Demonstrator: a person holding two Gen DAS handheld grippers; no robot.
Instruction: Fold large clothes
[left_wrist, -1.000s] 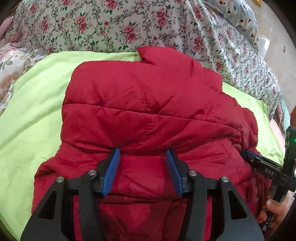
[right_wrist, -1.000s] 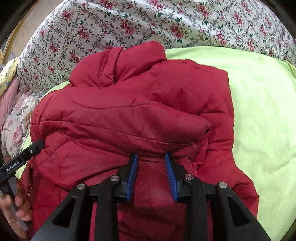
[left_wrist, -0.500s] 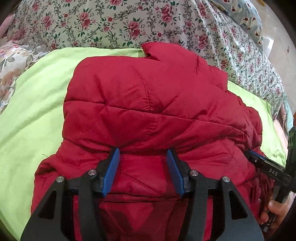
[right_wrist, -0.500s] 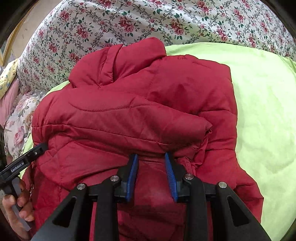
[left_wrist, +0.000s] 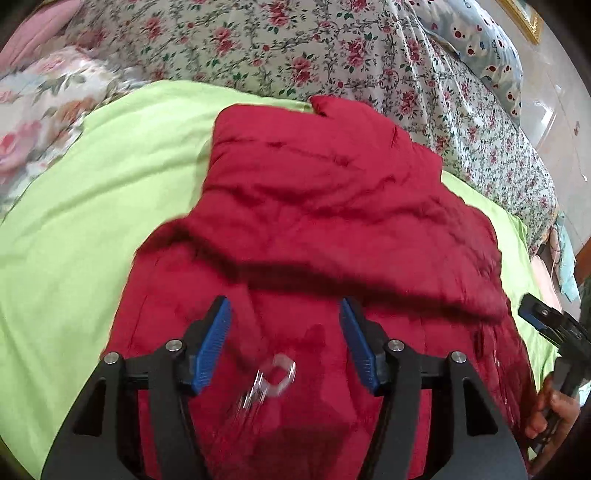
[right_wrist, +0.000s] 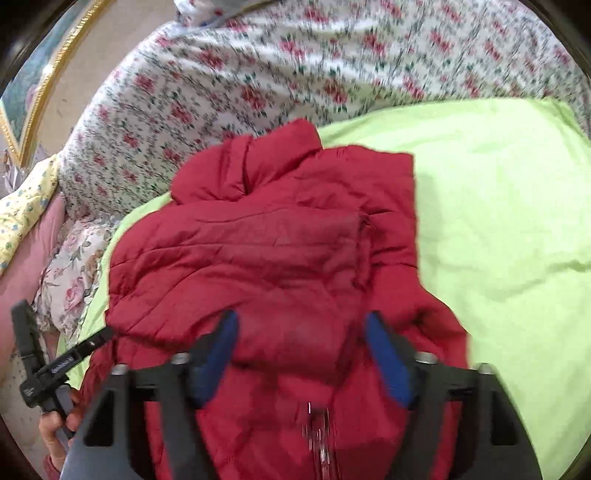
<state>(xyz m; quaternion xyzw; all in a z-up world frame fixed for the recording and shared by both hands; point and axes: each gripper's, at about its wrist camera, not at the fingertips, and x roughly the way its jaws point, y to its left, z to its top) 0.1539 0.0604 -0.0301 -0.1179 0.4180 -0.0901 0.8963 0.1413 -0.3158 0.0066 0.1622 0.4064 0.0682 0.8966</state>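
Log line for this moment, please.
jacket: partly folded on green sheet | left gripper: open above hem | right gripper: open above hem | frames blurred

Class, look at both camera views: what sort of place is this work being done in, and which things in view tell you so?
Most likely a bedroom at home. The red padded jacket lies on a lime-green sheet spread over a bed with a rose-print cover, a patterned pillow sits at its far end, and a gilt picture frame shows beside it.
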